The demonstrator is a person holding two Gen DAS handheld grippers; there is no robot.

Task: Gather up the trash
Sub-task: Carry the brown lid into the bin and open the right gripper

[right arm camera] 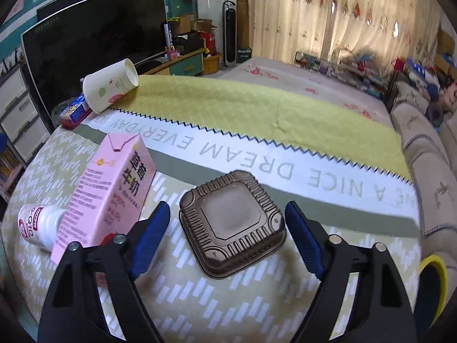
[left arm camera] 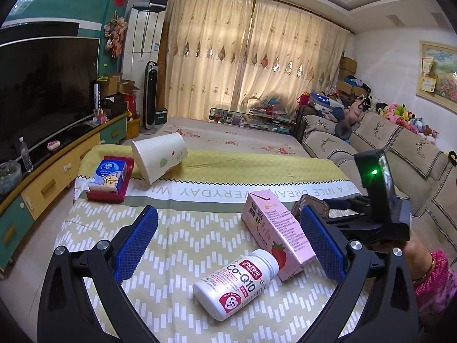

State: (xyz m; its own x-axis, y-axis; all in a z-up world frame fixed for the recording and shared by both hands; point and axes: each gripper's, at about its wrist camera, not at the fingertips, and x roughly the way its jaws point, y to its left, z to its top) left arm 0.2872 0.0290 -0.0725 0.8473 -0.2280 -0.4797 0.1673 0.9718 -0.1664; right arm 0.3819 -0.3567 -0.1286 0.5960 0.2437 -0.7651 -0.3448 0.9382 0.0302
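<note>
Left wrist view: left gripper (left arm camera: pixel 228 243) spread wide, nothing between pads, hovering over patterned yellow-green tablecloth (left arm camera: pixel 177 245). White plastic supplement bottle with pink label (left arm camera: pixel 237 283) lying on side just ahead, cap touching tilted pink strawberry milk carton (left arm camera: pixel 274 228). Tipped white paper cup (left arm camera: pixel 158 155) and blue tissue pack on red box (left arm camera: pixel 108 178) well beyond, near far left corner. Right gripper body partly seen at right edge, fingertips hidden. Right wrist view: right gripper (right arm camera: pixel 228 237) apart, straddling brown ribbed square plastic tray (right arm camera: pixel 232 223) lying upside down on cloth; pads beside tray, not pressing. Judged step: approach to first pick, tray as target. Next move calls for lowering and closing across ribbed walls. Trash bin not identifiable; yellow-rimmed round object (right arm camera: pixel 434 280) cut off at lower right, nature unclear.
</note>
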